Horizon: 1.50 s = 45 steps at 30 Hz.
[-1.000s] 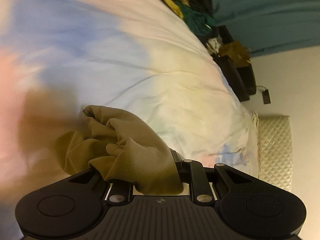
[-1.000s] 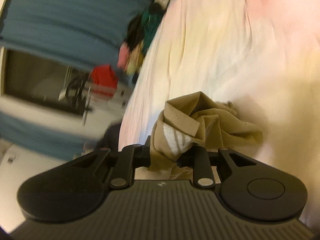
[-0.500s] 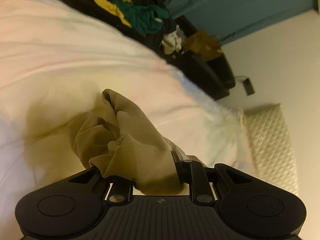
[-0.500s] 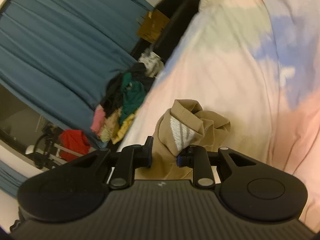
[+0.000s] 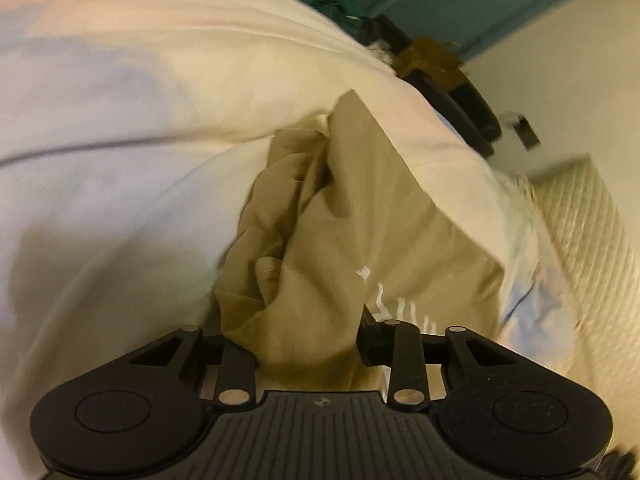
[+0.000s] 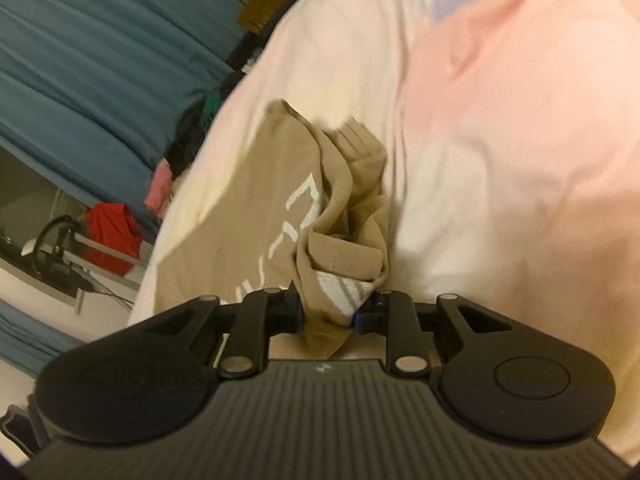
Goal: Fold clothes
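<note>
A tan shirt (image 5: pixel 360 220) with white lettering lies partly spread on the pastel bed cover (image 5: pixel 140 120). One bunched edge of it fills the gap of my left gripper (image 5: pixel 294 336), whose jaws are opening while the cloth still touches both pads. In the right wrist view the same tan shirt (image 6: pixel 248 216) stretches left across the bed cover (image 6: pixel 500 160). A folded corner with white stripes sits pinched in my right gripper (image 6: pixel 328 314), whose jaws are just starting to open.
A pile of mixed clothes (image 5: pixel 332 0) lies at the bed's far edge before a teal curtain (image 5: pixel 460 0). Dark furniture (image 5: pixel 460 100) and a cream quilted surface (image 5: pixel 592 240) lie to the right. A red item (image 6: pixel 108 236) stands off the bed's left side.
Both grippers have come down toward the bed. The shirt, hanging bunched before, now lies spread on the cover with its lettering showing. The left jaws stand slightly wider.
</note>
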### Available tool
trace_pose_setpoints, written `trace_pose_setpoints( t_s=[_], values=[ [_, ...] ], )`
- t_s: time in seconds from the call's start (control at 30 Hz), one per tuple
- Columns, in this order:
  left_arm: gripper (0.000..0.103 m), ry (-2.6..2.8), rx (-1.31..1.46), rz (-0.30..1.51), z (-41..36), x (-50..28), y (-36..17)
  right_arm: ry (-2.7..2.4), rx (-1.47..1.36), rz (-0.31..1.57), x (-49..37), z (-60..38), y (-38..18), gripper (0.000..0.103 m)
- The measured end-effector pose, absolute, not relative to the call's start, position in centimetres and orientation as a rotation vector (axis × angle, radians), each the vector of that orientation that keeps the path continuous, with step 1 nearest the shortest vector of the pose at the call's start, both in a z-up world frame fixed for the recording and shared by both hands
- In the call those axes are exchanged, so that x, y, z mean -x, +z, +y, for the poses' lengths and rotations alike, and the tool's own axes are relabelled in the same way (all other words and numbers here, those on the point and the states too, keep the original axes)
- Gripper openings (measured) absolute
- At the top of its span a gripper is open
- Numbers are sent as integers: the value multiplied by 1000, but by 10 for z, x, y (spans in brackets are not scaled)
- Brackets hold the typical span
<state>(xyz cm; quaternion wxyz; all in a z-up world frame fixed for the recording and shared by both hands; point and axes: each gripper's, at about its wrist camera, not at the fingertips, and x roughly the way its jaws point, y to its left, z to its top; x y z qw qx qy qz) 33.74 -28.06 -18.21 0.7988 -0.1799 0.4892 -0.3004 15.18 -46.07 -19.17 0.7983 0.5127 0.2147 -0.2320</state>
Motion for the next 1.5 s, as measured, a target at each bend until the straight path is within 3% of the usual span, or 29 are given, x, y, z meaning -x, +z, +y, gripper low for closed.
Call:
trace_pose_setpoints(
  t_s=[0.07,0.27,0.3,0.33,0.37,0.4,0.43,0.53,0.7,1.03,1.27,1.5],
  values=[
    [38,-655,338,1040,-279,-330,-173,-510,-1116,502,-152,-463,-186,31],
    [74,-666,175,987,-276,-297,-119,-580,-1066,579,-135,-458,-136,33],
    [79,-667,154,972,-279,-292,-108,-578,-1031,579,-131,-454,-125,43],
    [81,-675,138,947,-275,-283,-94,-569,-997,567,-124,-449,-115,63],
    [82,-682,120,912,-272,-272,-81,-555,-965,549,-117,-443,-105,74],
    [83,-690,100,874,-271,-262,-68,-541,-933,528,-111,-437,-94,93],
    [84,-692,80,840,-272,-255,-55,-527,-900,505,-104,-432,-82,96],
    [102,-688,32,739,-269,-228,-18,-500,-789,459,-84,-411,-48,95],
    [103,-683,-1,636,-245,-180,36,-463,-626,408,-54,-376,5,95],
    [103,-671,-58,467,-182,-90,106,-431,-422,334,-5,-307,55,95],
    [103,-609,-51,299,-144,-38,115,-426,-302,259,22,-265,63,95],
    [103,-589,-30,288,-125,-18,95,-436,-240,230,25,-241,43,95]
  ],
)
